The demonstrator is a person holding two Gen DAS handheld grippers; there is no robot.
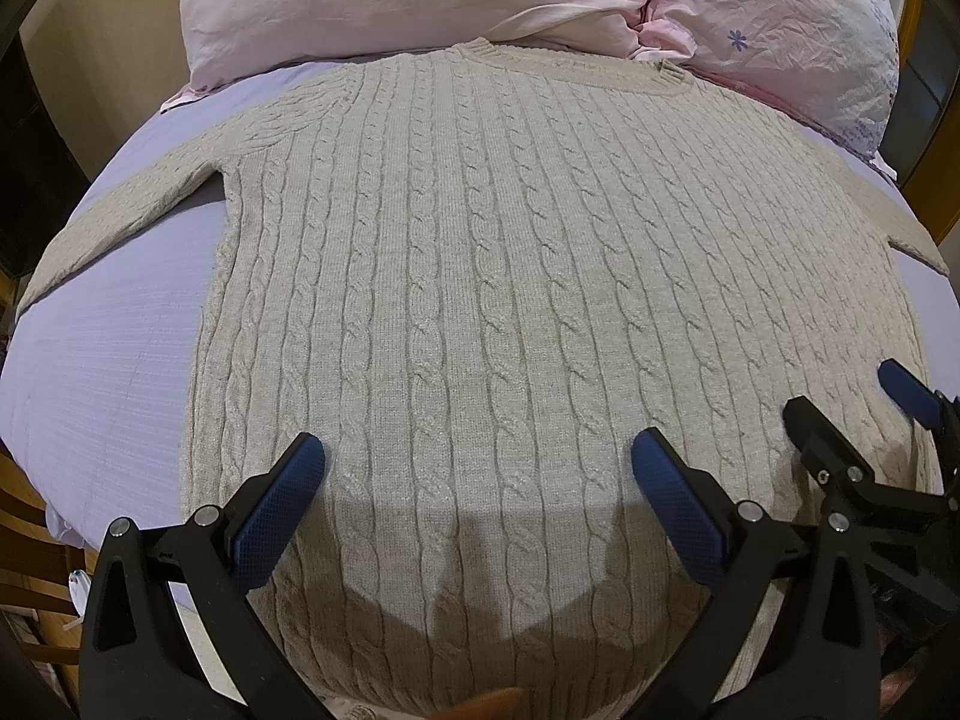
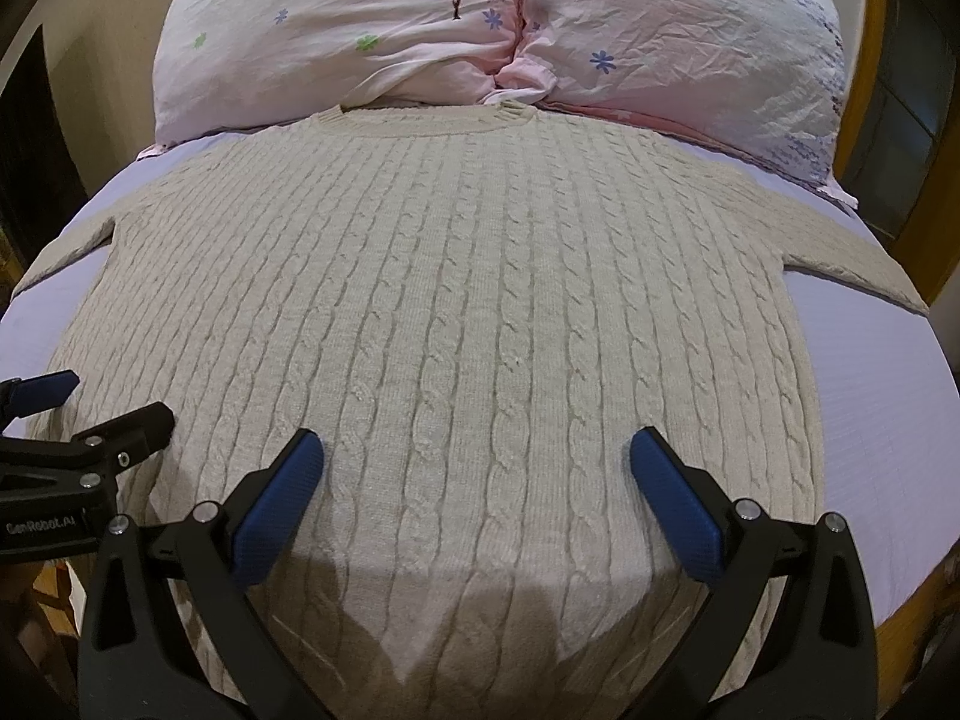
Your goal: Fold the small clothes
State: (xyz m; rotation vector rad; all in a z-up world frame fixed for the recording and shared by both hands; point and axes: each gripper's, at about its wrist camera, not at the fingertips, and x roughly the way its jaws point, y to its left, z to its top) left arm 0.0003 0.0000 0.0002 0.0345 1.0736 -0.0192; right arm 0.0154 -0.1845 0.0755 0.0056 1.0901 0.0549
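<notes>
While the sweater (image 1: 480, 300) lies flat, both claws (image 1: 478, 456) (image 2: 477, 450) wide apart, empty, above it.

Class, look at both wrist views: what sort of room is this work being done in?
Most likely a bedroom: the cable-knit sweater lies flat on a bed's lavender sheet, with pink floral pillows at its head.

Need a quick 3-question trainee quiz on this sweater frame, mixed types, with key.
1. True or false: the left tool is shut on the sweater.
2. Multiple choice: the sweater's collar lies nearest the A) pillows B) tools C) bare sheet.
3. Fill in: both sleeves are spread ____, not folded in.

Key: 1 false, both the left tool and the right tool are open above the hem end; 2 A; 3 outward.
</notes>
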